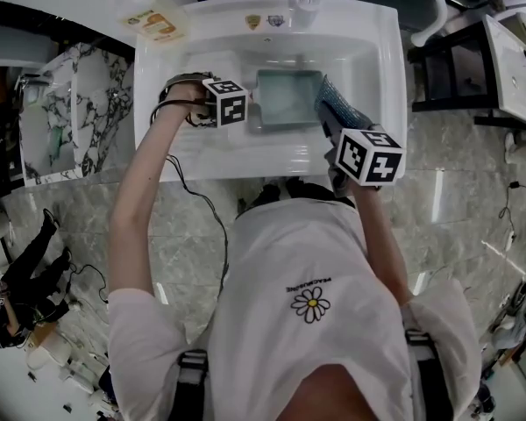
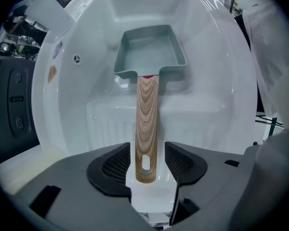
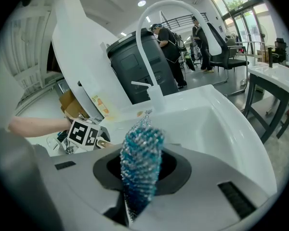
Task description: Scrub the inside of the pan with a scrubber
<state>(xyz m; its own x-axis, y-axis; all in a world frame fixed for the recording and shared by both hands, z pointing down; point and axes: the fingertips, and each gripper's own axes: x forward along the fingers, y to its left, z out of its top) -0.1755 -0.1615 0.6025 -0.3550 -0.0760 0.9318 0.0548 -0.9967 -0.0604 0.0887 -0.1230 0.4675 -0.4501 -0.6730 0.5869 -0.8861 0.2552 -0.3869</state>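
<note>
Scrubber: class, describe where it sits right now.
In the head view the scrubber is clamped in the right tongs, over the sink just right of the pan.

A lab-like hall: white sinks point(image 1: 153, 103), marble floor point(image 1: 460, 196), office chairs point(image 3: 221, 38).

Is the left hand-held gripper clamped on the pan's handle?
No, the pan's wooden handle lies between the left hand-held gripper's jaws, but they stand apart from it.
</note>
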